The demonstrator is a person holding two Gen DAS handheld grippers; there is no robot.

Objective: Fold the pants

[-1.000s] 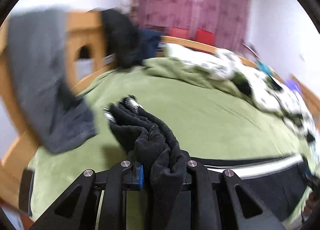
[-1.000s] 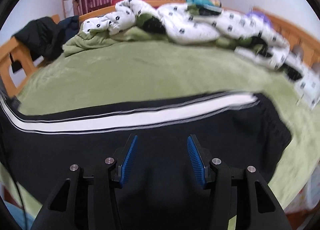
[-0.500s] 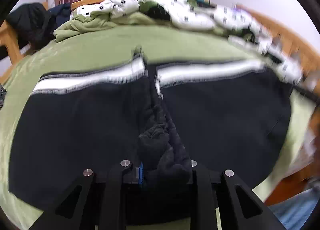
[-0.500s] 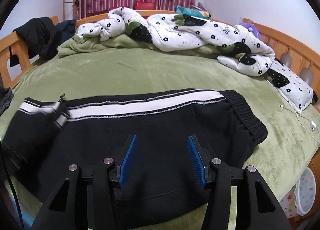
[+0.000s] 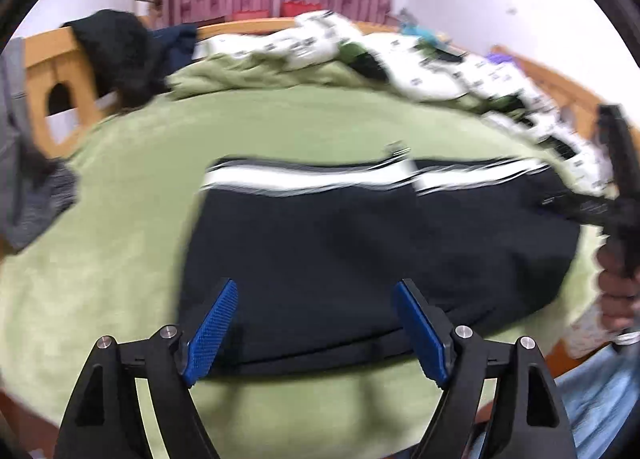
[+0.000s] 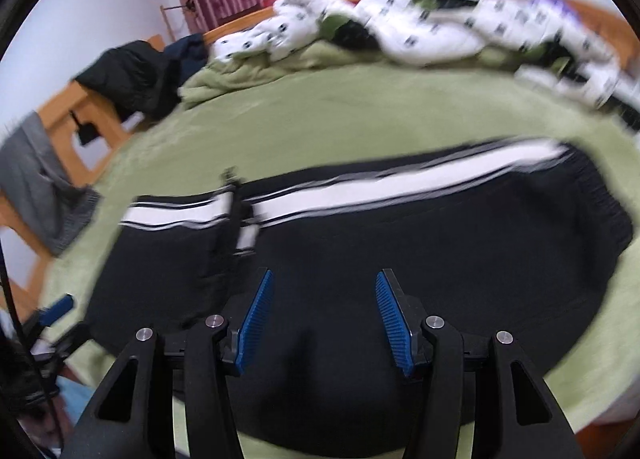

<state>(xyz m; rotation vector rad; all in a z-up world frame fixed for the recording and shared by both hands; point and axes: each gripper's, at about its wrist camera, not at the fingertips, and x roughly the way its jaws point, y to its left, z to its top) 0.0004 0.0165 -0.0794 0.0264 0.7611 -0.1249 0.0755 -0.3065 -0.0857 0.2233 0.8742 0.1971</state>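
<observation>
Black pants [image 5: 360, 255] with a white side stripe lie folded over on the green bedspread [image 5: 132, 187]. The leg end lies on top of the waist half, its cuff edge near the middle [image 6: 236, 227]. My left gripper [image 5: 316, 323] is open and empty, above the near edge of the pants. My right gripper [image 6: 324, 315] is open and empty, above the middle of the pants [image 6: 440, 255]. The right gripper also shows at the right edge of the left wrist view [image 5: 616, 195], held in a hand. Both views are blurred.
A white spotted duvet [image 6: 420, 23] and a green blanket are bunched at the far side. Dark clothes [image 5: 116, 51] and a grey garment [image 5: 20, 147] hang on the wooden bed frame [image 5: 48, 71] at the left. Red curtains hang behind.
My left gripper carried the pant leg end across onto the waist half, let it go and opened. It has drawn back toward the near edge. The right gripper stayed open.
</observation>
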